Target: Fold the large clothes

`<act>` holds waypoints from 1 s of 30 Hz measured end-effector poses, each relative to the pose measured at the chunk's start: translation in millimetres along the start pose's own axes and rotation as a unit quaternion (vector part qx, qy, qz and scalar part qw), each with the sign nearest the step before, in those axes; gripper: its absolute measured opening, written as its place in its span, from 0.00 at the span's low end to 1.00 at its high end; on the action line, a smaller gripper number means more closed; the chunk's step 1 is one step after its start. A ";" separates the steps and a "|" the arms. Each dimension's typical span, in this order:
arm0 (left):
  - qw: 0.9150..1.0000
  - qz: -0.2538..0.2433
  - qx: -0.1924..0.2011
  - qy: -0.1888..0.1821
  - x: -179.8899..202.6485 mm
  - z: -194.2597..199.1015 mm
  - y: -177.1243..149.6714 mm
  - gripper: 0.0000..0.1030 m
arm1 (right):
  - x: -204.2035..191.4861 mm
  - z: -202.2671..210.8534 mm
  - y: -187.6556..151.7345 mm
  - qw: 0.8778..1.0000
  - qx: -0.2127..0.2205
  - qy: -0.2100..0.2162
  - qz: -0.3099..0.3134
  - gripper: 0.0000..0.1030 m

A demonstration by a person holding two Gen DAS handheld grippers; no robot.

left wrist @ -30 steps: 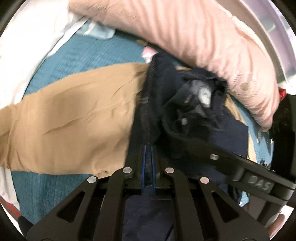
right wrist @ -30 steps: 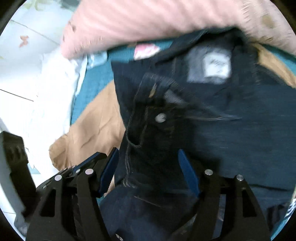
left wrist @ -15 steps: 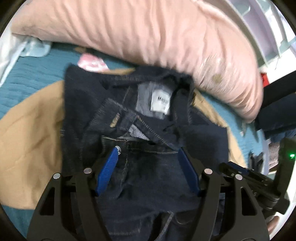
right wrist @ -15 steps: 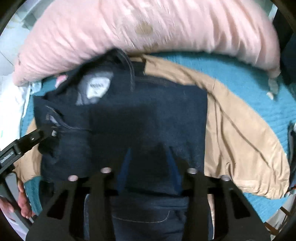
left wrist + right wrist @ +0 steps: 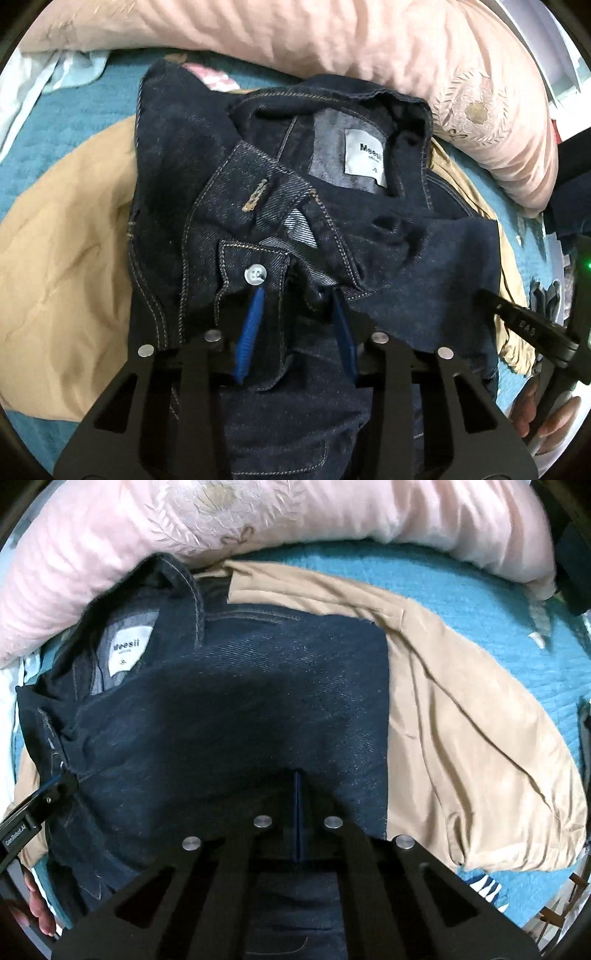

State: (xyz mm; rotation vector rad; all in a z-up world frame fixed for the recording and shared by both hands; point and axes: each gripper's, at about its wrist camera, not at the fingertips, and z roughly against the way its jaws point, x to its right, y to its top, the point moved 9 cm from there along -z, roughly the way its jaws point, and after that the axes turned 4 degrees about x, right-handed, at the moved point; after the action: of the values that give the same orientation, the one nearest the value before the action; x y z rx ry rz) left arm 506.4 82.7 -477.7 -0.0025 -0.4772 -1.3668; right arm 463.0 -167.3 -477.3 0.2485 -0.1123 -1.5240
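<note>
A dark blue denim jacket (image 5: 424, 254) lies folded on a tan garment (image 5: 66, 258), its white neck label (image 5: 365, 157) facing up. My left gripper (image 5: 297, 295) is open, its blue pads either side of the front placket just below a grey button (image 5: 255, 275). In the right wrist view the jacket (image 5: 258, 686) fills the middle. My right gripper (image 5: 297, 775) is shut, pads together low over the denim; whether cloth is pinched between them I cannot tell. Each gripper shows at the edge of the other's view.
A long pink pillow (image 5: 332, 40) runs along the far side, also in the right wrist view (image 5: 184, 528). The tan garment (image 5: 461, 709) spreads right over a teal bedcover (image 5: 480, 590). White cloth (image 5: 22, 85) lies far left.
My left gripper let go of the jacket edge, opened, and now sits over the button placket. My right gripper went from open to shut and shifted right over the jacket.
</note>
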 end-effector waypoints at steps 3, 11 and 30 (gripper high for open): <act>1.000 0.013 0.003 -0.017 -7.1 -11.6 -1.7 0.37 | 0.5 -16.0 -3.0 1.000 -0.001 -0.001 0.007 0.00; 1.000 -0.004 0.007 -0.003 0.4 2.5 3.8 0.41 | 3.2 -1.3 -3.4 0.999 -0.001 0.031 -0.012 0.05; 0.998 0.004 0.067 0.008 -36.2 47.8 75.4 0.88 | 35.6 31.4 66.2 0.999 0.037 0.020 0.022 0.78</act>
State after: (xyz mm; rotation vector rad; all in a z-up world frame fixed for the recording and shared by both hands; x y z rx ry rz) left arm 557.0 146.3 -425.9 0.1172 -0.5543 -1.3239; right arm 521.9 -203.8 -434.5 0.3330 -0.1416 -1.4717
